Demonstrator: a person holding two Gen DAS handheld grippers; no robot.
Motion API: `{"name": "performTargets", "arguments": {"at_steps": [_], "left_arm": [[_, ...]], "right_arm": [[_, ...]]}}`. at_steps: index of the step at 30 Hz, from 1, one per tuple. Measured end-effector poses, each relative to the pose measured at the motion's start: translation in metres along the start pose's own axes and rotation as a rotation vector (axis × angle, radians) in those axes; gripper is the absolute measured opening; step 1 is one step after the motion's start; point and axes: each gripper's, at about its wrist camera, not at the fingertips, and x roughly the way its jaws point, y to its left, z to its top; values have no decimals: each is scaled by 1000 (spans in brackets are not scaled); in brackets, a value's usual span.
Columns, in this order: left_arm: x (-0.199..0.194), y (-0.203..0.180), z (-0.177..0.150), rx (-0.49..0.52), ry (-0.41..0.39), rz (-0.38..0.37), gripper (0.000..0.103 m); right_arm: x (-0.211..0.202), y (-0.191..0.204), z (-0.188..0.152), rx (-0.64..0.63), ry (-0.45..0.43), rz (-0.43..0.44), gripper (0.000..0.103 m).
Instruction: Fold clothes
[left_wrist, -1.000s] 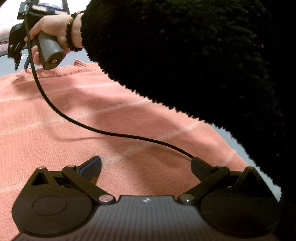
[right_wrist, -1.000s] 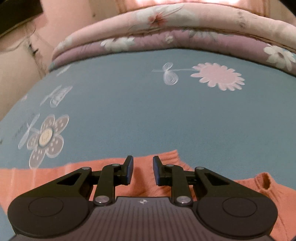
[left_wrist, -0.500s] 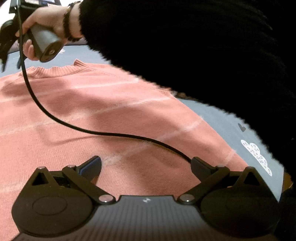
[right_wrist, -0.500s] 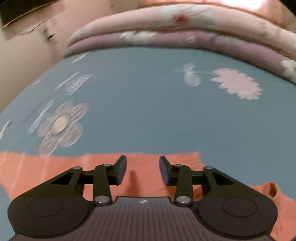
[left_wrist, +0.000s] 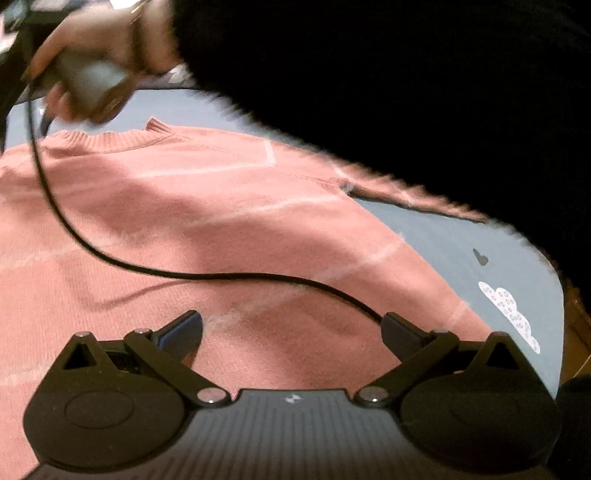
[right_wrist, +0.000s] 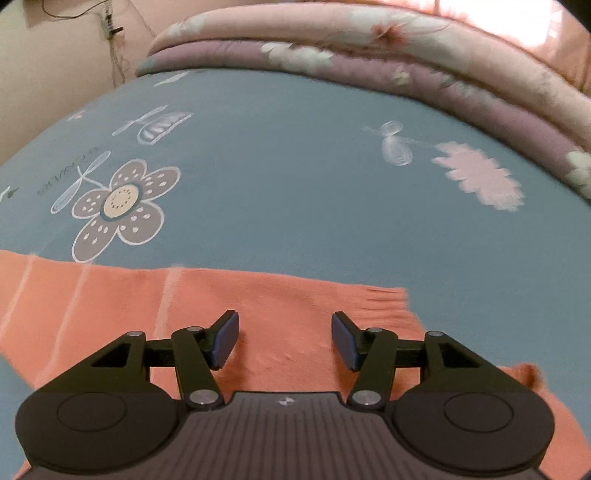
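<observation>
A salmon-pink knit sweater (left_wrist: 192, 221) with thin pale stripes lies flat on the blue bed sheet (left_wrist: 461, 243), its ribbed collar (left_wrist: 103, 142) at the far side. My left gripper (left_wrist: 291, 328) hovers over the sweater's body, jaws wide open with only fabric beneath. In the right wrist view a sleeve (right_wrist: 207, 299) of the sweater lies across the sheet, its ribbed cuff (right_wrist: 384, 299) to the right. My right gripper (right_wrist: 284, 339) is above that sleeve; its jaws are opening and nothing is pinched between them.
A black fuzzy sleeve (left_wrist: 406, 92) of the person fills the upper right of the left wrist view. A black cable (left_wrist: 184, 273) sags across the sweater. Folded floral quilts (right_wrist: 406, 48) lie at the far edge of the bed, and a beige wall (right_wrist: 55, 66) is at the left.
My right gripper's jaws have spread apart and it has drawn back and rolled, leaving the sleeve lying flat. The person's dark sleeve has lifted, uncovering more of the sweater's right side. The left gripper stays put.
</observation>
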Motion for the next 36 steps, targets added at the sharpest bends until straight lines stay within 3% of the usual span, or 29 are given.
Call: {"name": "performTargets", "arguments": {"at_steps": [10,16,21,22,24,27,29,33,36], "left_arm": [[31,17,9,11,4,10,102],[26,14,4,10,5,12,102],[26,9,4,27,15,36,102],[24,8,5,26,15,41,102],[21,5,6,22,17,51,102],[7,4,9,-12,-10,51,102],[-8,5,11,-44,-16,60,102],[-44,16,-1,-106,10,156,102],[-70,32,-26,-161,58,256,102]], "right_arm": [[-143,-60,-24,39,-68,-215,65],[-250,-98,-74,124,-55,-405,66],[-358,-102,-109,190,-83,-563,66],[-383,-96,-115,195,-101,-591,68],[-429,-82,-126,206,-152,-627,80],[-475,-57,-154,242,-216,-597,86],[-477,-43,-181,258,-231,-531,86],[-427,-25,-244,295,-202,-320,86],[-356,-26,-293,387,-164,-155,86]]}}
